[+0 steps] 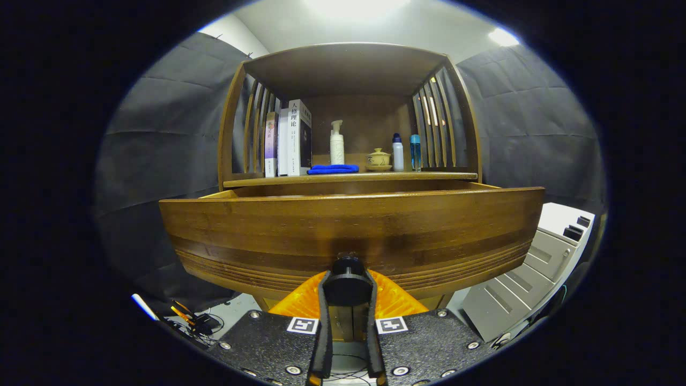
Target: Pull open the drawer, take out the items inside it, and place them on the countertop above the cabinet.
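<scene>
**Gripper clamped on the drawer knob, drawer pulled out**

Your gripper [347, 287] is closed on the dark round knob [347, 283] at the middle of the wooden drawer [351, 230] front, with one finger pressing on each side of it. The drawer stands pulled out from the cabinet [351, 69], its front panel well forward of the counter [351, 178] edge above it. From this low angle you cannot see into the drawer, so what lies inside is hidden.

On the counter above, from left to right, you have a row of upright books [289, 139], a folded blue cloth [333, 169] lying near the front edge, a white pump bottle [336, 143] standing just behind the cloth, a small lidded ceramic cup [378, 160] on a saucer, then a white bottle with a blue cap [397, 153] and a clear blue bottle [415, 151] just beside each other. Slatted wooden sides and a curved top enclose this counter space.

To the right of the cabinet, lower down, stands a grey unit with drawers [536, 268]. On the floor at the left lie some cables and small tools [190, 319].
</scene>
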The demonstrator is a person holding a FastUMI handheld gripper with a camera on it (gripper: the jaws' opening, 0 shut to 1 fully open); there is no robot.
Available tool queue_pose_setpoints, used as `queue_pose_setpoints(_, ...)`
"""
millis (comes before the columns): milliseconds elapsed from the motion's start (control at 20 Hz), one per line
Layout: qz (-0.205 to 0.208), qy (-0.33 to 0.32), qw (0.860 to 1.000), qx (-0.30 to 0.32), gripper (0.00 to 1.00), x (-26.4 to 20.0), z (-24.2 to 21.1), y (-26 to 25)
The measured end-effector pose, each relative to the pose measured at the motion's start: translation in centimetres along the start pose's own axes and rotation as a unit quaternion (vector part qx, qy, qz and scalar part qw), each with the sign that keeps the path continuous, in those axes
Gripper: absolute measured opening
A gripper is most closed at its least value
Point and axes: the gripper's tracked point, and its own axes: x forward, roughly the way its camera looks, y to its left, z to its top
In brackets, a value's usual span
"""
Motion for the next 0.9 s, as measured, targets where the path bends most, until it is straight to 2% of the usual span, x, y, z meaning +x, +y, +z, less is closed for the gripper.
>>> queue_pose_setpoints(450, 0.003, -0.006, 1.0, -0.001, 0.25, -1.1, -0.2, 0.2)
queue_pose_setpoints(600, 0.017, 0.007, 1.0, -0.012, 0.38, -1.5, -0.2, 0.4)
queue_pose_setpoints(750, 0.035, -0.054, 0.998, 0.003, 0.6, -2.6, 4.7, 0.6)
queue_pose_setpoints(900, 0.012, -0.089, 0.995, 0.034, 0.81, -3.7, 8.5, -0.5)
